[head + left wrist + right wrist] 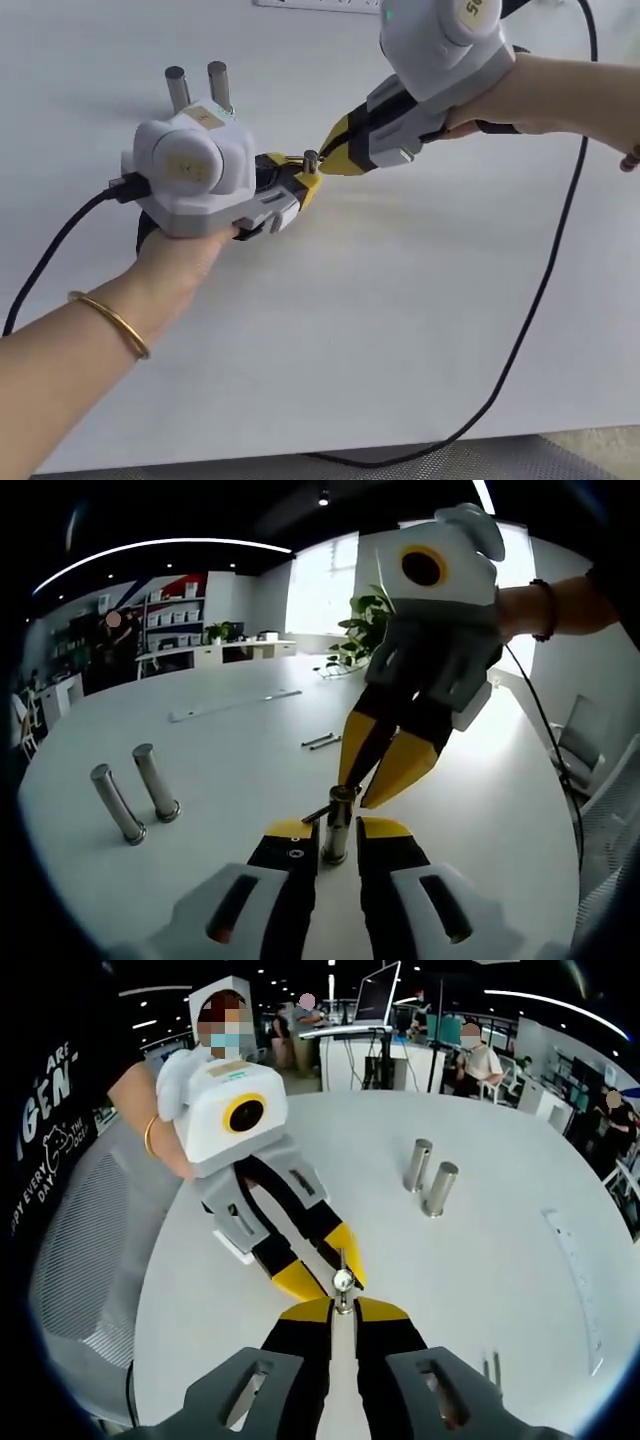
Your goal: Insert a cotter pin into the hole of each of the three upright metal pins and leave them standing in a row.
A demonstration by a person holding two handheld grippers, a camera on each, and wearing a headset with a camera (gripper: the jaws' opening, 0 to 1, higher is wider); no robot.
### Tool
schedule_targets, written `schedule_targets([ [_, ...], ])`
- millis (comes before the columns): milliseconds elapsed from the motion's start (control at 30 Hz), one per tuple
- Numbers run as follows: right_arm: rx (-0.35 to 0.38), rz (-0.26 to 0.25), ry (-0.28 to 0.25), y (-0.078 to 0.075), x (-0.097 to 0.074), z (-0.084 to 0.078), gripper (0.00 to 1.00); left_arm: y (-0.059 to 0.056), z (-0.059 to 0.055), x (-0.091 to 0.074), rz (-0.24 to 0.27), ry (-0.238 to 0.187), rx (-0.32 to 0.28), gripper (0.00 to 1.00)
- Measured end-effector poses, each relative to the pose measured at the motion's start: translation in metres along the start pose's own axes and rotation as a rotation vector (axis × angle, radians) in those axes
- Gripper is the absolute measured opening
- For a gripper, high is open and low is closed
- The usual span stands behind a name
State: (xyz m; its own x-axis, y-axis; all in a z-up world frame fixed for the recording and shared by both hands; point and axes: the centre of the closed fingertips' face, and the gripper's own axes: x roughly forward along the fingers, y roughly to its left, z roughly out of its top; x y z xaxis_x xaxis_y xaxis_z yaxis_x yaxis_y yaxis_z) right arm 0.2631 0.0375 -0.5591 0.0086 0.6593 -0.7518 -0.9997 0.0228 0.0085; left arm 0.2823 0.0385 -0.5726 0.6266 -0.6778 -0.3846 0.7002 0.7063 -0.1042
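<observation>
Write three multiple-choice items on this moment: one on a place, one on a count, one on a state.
1. Where is the metal pin that is being worked on?
A. lying on its side
B. between the fingers of the left gripper
C. in a bare hand

2. How many other pins stand free on the table?
A. none
B. one
C. two

3. What state is the right gripper in?
A. shut on a cotter pin
B. wide open
C. laid down on its side

Answers:
1 B, the left gripper view shows it upright between those fingers.
2 C, two stand side by side, away from both grippers.
3 A, its yellow fingers pinch the cotter pin at the held pin's top.
</observation>
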Motion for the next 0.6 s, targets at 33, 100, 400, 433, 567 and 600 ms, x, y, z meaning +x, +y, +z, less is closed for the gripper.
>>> schedule_targets([
  [33, 0.001, -0.002, 0.001, 0.0, 0.0, 0.0, 0.03, 0.001, 0.0, 0.0, 0.003, -0.001, -0.003, 0.16],
  [100, 0.003, -0.003, 0.001, 0.0, 0.0, -0.001, 0.03, 0.0, 0.0, 0.0, -0.001, 0.0, -0.01, 0.16],
  [400, 0.01, -0.015, -0.021, -0.002, -0.001, 0.005, 0.07, 0.001, -0.007, -0.001, 0.002, 0.025, -0.015, 0.19],
  [433, 0.012, -0.016, -0.023, -0.003, 0.0, 0.006, 0.07, 0.001, -0.007, -0.001, 0.002, 0.027, -0.016, 0.2],
  [567, 0.017, -0.023, -0.036, -0.004, 0.002, 0.009, 0.09, 0.002, -0.008, -0.002, 0.004, 0.033, -0.014, 0.22],
  [600, 0.014, -0.027, -0.036, -0.004, 0.002, 0.01, 0.09, 0.003, -0.009, -0.003, 0.007, 0.034, -0.013, 0.23],
])
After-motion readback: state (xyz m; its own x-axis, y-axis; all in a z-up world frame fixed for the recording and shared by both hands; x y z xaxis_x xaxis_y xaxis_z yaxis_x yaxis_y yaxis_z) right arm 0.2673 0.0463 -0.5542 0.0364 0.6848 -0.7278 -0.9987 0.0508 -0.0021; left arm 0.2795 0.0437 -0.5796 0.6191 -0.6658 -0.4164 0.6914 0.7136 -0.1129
